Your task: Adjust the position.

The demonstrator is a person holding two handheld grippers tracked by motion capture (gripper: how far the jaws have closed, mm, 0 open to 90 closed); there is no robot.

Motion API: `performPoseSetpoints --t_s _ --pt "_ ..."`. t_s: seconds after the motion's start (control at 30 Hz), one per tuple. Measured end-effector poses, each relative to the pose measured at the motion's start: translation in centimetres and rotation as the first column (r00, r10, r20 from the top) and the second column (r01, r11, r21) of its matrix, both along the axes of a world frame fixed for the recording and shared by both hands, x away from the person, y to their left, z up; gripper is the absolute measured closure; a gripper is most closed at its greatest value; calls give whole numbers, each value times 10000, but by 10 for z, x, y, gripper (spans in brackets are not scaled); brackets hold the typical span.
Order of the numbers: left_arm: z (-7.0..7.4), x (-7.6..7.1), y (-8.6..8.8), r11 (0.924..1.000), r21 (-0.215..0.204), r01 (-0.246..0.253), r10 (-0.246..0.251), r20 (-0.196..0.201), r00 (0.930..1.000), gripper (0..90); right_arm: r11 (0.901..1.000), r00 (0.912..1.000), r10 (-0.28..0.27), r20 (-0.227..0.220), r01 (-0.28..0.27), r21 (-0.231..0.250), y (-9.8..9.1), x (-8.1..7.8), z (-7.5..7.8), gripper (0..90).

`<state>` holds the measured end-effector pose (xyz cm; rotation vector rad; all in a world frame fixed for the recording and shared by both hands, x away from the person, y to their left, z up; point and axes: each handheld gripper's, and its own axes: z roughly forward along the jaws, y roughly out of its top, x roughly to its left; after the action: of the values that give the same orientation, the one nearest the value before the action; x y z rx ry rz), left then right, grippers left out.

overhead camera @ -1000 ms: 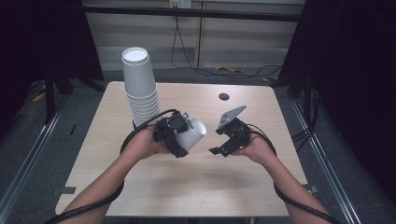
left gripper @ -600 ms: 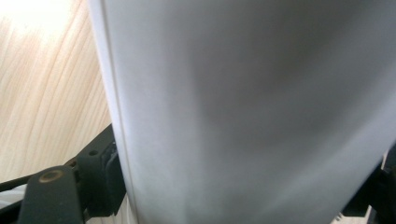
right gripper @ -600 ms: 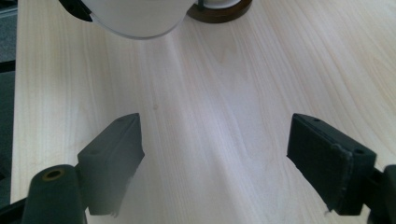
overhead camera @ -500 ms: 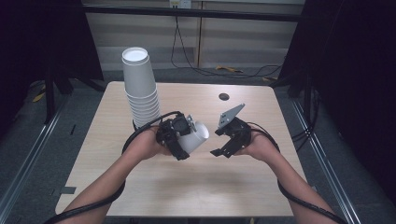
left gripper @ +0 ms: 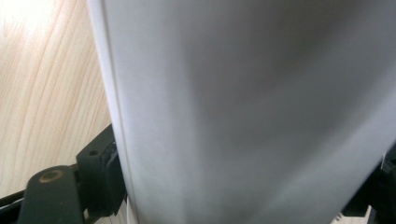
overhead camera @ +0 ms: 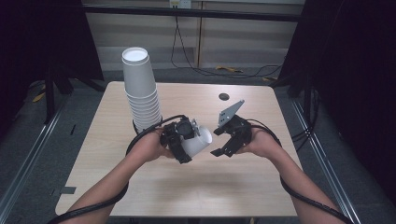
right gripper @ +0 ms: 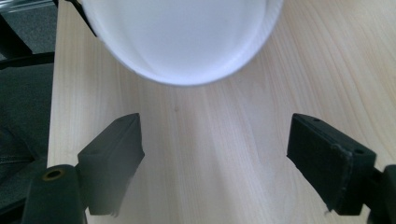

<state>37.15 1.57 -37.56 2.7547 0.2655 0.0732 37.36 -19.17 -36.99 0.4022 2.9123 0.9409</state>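
Wooden table (overhead camera: 140,186) with a tall stack of white cups (overhead camera: 142,93) standing beyond the left gripper (overhead camera: 184,140). Left gripper clenched on a single white paper cup (overhead camera: 198,140), held tilted above the tabletop, mouth toward the right gripper (overhead camera: 224,142). Right gripper's jaws spread and empty, the cup's rim just ahead of them.

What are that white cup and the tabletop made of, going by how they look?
The white cup, held in the left gripper, looks like matte paper: dull white wall, a thin seam line along its side, a rolled rim; thin plastic can't be ruled out. The table looks like pale wood or a wood-look laminate: straight grain lines with a smooth, faintly glossy surface.
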Motion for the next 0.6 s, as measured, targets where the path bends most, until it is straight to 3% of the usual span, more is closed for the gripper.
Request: performPoseSetpoints --t_s 0.4,0.6 --pt "-2 -1 -9 9995 -43 304 -304 59 9995 171 9971 9991 332 -261 -313 691 8 -2 11 169" --pt "-2 -3 -12 9992 -56 389 -389 42 9992 171 9960 9986 430 -301 -405 795 13 -1 11 169"
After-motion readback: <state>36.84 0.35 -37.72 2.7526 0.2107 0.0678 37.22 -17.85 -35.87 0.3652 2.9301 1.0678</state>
